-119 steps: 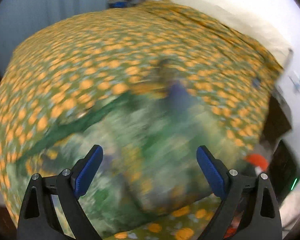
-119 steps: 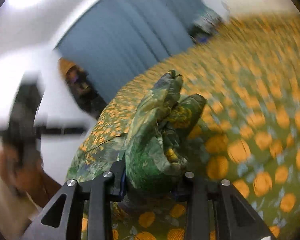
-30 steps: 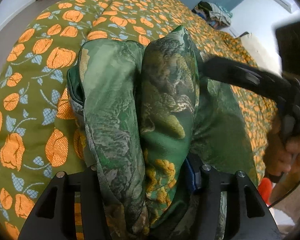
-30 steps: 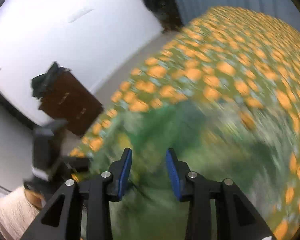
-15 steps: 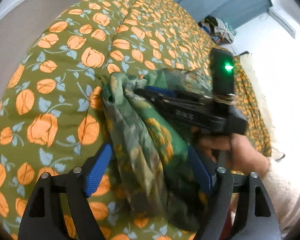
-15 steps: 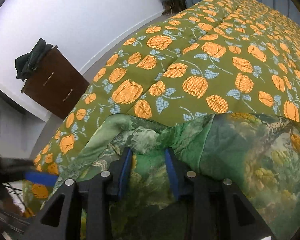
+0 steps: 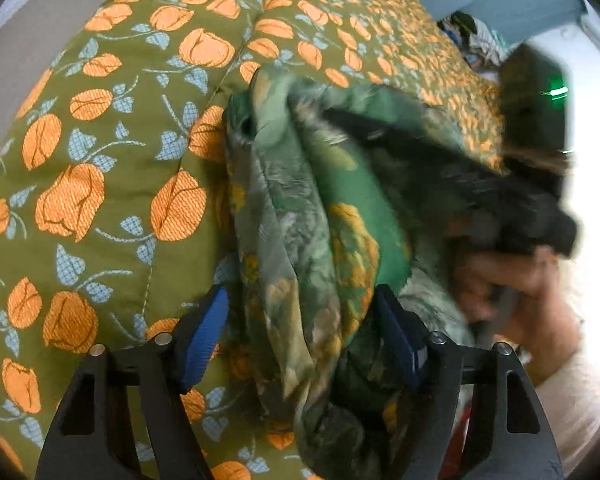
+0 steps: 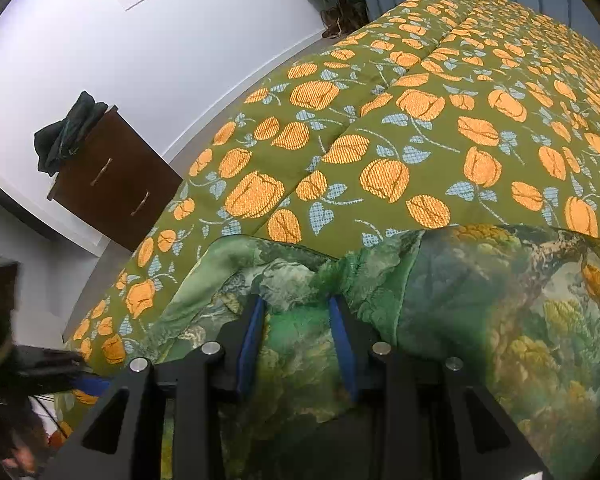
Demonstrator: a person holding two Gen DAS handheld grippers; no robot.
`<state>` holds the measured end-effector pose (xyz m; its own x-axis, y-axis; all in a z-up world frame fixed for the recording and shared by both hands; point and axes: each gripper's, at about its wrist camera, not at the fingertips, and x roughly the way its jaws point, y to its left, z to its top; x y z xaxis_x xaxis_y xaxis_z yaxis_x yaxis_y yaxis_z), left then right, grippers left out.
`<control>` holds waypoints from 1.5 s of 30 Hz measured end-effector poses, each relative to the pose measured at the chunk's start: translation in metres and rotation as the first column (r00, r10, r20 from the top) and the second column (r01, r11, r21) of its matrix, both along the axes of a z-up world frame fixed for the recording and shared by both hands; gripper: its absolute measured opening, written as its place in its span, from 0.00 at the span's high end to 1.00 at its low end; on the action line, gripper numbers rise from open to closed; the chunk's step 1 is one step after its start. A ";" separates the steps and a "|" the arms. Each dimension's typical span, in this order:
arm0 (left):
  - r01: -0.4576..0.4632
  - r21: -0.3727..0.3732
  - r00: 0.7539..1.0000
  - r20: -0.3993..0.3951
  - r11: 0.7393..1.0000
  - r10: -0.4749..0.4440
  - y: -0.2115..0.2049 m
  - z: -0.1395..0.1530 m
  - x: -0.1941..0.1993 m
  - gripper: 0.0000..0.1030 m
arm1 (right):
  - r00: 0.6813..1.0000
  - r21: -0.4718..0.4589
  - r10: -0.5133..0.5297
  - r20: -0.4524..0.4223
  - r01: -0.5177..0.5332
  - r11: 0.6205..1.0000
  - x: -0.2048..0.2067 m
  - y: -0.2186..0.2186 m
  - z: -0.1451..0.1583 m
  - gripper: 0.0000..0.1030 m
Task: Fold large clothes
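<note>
Currently the green printed garment (image 7: pixel 320 216) lies bunched near the bed's (image 7: pixel 100 128) foot edge, long axis running away between the left gripper's (image 7: pixel 300 324) closing, not yet pressing jaws; the right gripper (image 8: pixel 296 340) clamps its near fold, nearer.

The bedspread (image 8: pixel 420 128) is olive green, scattered with orange tulip-like flowers and pale blue leaves. Near its edge lies the garment (image 7: pixel 320 216), green in many shades, printed with foliage and yellow-orange blooms (a woodland scene, in the right wrist view). Both grippers have black frames with blue pads (image 7: pixel 204 336). A dark brown dresser (image 8: pixel 112 184) stands against a white wall (image 8: pixel 100 40).
</note>
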<state>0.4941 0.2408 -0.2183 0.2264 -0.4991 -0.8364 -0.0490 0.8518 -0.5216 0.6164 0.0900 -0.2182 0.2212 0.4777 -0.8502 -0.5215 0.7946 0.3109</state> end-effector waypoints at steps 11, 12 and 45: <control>0.022 0.032 1.000 0.020 0.999 -0.023 -0.006 -0.011 0.000 0.25 | 0.988 -0.087 0.084 0.129 -0.073 0.994 -0.148 -0.125 0.085 0.66; 0.019 0.033 1.000 0.020 0.999 -0.020 -0.007 -0.012 0.000 0.24 | 0.987 -0.102 0.083 0.138 -0.069 0.992 -0.165 -0.134 0.084 0.66; -0.029 0.420 0.959 0.268 0.907 -0.093 -0.051 0.045 -0.029 0.14 | 0.959 -0.051 -0.113 0.261 0.130 0.990 -0.236 -0.169 0.082 0.23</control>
<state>0.4652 0.1895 -0.1736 0.4679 -0.1308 -0.8740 0.0754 0.9913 -0.1080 0.3807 -0.0793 -0.1363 0.4891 0.3777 -0.7862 -0.4750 0.8713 0.1231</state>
